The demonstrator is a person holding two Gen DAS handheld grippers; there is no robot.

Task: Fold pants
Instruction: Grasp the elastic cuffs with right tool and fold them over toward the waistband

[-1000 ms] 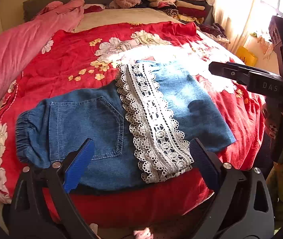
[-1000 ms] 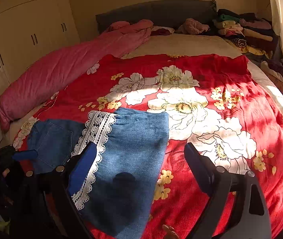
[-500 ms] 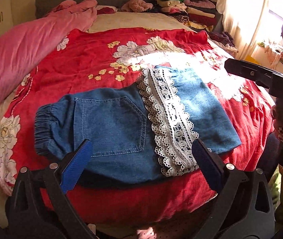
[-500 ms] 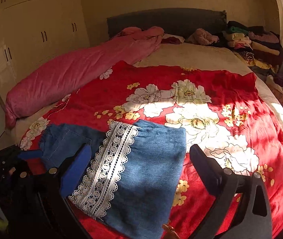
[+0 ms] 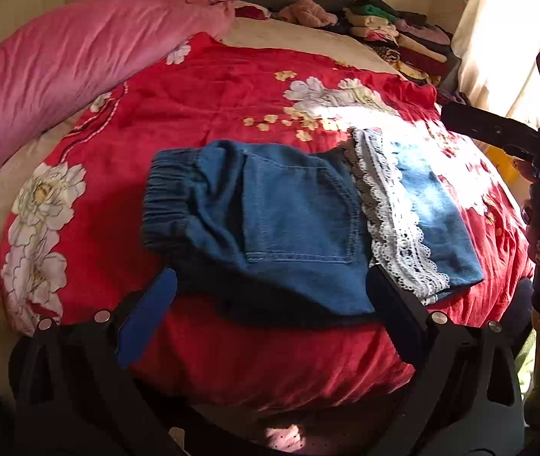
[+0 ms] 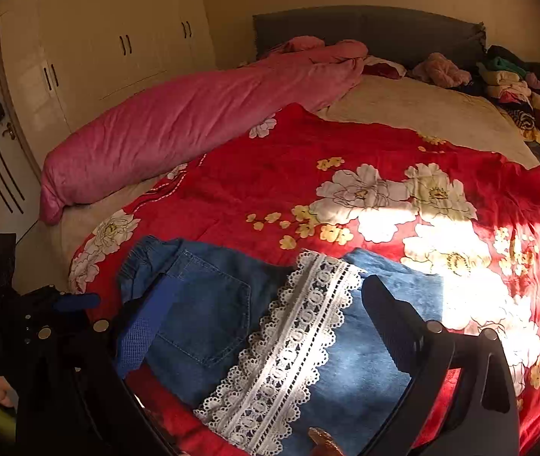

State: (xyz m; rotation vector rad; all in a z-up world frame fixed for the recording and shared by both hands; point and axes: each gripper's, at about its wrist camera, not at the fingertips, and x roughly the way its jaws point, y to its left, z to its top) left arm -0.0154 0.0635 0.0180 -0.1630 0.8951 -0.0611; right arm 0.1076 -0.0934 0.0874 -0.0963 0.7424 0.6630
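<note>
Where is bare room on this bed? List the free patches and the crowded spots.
Free: the red floral blanket beyond the denim pants, and the beige sheet between the pink duvet and the clothes pile. Crowded: the near edge under the pants, and the far right corner.

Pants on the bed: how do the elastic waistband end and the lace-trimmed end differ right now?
The waistband end is gathered, puckered and dark, lying in shade. The lace-trimmed end lies flat, paler blue, in sunlight, beside a white lace band. In the left wrist view, the waistband end sits left and the lace-trimmed end right. Both are denim of the same pants, resting on the red floral blanket.
</note>
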